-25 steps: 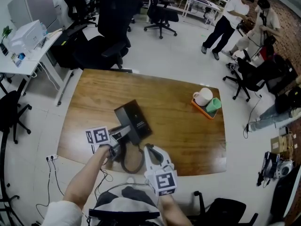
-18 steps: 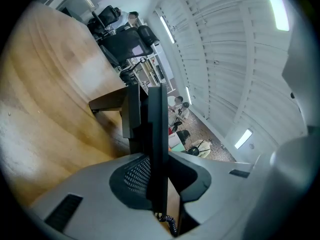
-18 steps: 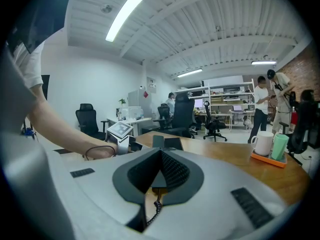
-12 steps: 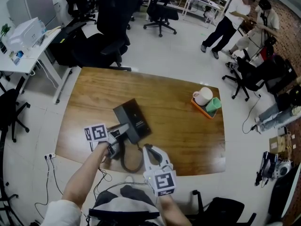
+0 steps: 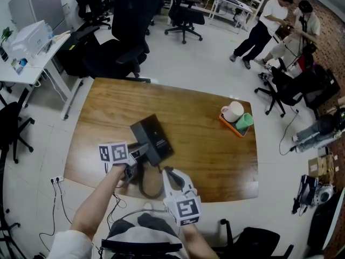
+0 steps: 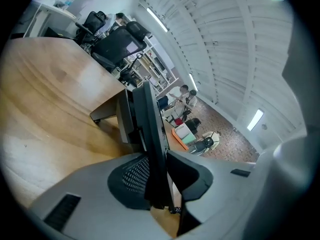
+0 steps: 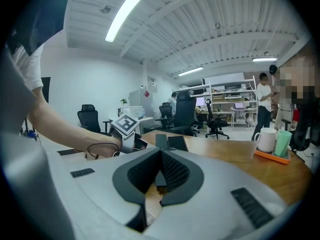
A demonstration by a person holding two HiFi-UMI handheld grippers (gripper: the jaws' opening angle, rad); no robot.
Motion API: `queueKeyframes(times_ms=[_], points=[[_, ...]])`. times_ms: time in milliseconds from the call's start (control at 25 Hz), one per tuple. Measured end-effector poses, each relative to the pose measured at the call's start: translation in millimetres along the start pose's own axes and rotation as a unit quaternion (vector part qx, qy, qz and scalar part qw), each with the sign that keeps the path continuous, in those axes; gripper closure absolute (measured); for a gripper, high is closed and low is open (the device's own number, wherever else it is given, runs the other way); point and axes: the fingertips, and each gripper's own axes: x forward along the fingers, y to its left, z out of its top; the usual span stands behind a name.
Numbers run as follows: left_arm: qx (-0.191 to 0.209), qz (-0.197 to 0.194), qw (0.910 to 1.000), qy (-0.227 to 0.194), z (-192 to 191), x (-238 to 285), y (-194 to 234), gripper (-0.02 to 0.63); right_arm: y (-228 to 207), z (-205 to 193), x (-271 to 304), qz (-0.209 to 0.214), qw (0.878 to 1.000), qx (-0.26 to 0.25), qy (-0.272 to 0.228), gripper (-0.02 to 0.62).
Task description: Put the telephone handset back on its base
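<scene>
Already the chief risk is a release before the handset sits true. The fingers of the left gripper are spreading, and if the handset is canted on the edge of the base, it may tip onto the worktop, or the looped cord may drag it off. The handset stands edge-on between those fingers, close against one with a sliver of gap at the other, at the base's near-left side. The right gripper has its fingers pressed together on nothing, beside the cord.
</scene>
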Motion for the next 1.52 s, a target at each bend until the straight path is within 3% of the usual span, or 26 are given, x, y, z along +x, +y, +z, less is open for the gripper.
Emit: queueKeyframes(times_ms=[440,640,1520], points=[[0.035,0.019,0.9990,0.020,-2,-4,1,0.486,0,0,1,0.001,1.000,0.002,0.001,0.591],[0.058,0.018,0.9979,0.025,-2,-8,-3,0.431,1,3,3,0.001,1.000,0.006,-0.001,0.591],[0.039,0.033,0.9987,-0.003,-3,-31,15,0.428,14,8,2,0.006,1.000,0.001,-0.007,0.591]])
